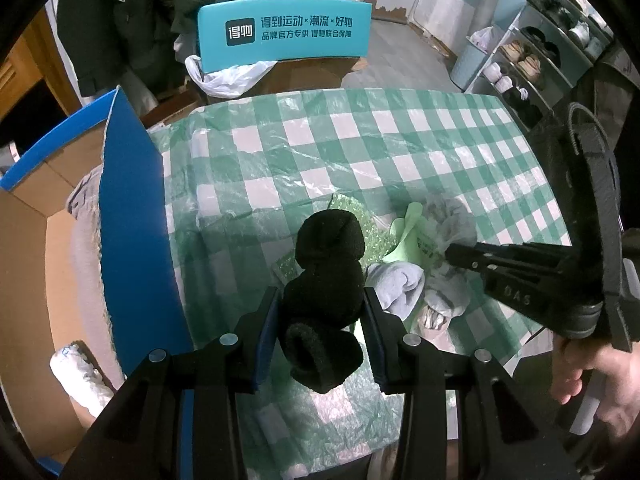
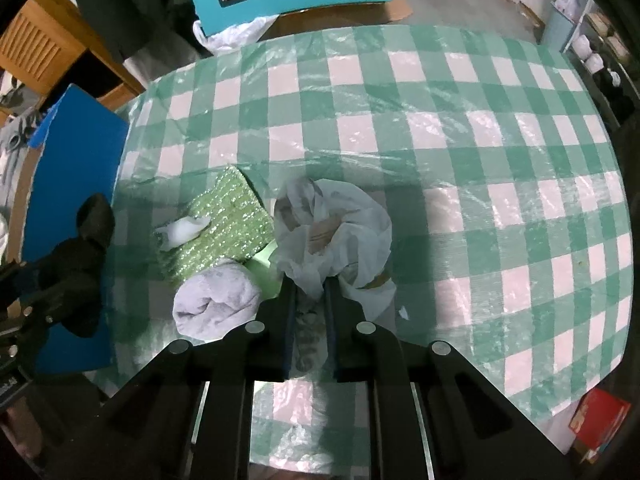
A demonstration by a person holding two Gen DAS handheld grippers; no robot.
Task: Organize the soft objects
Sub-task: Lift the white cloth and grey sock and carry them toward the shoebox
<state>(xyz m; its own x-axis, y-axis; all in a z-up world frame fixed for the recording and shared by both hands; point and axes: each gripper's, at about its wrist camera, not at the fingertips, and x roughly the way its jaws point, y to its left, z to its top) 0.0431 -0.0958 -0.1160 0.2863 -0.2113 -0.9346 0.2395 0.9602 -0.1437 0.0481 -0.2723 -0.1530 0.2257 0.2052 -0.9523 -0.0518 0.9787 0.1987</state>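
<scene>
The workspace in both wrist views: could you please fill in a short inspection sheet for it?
Surface: table under a green-and-white checked cloth with clear plastic film.
Job's things: black rolled sock in the left claw; crumpled white cloth in the right claw; grey rolled sock and green glittery pouch lying on the table.
Clutter: small white scrap on the pouch.
Grippers: both claws closed on their items.
Cables: nothing seen.
Surroundings: blue-edged cardboard box left of the table, teal carton behind it, shoe rack at right.
</scene>
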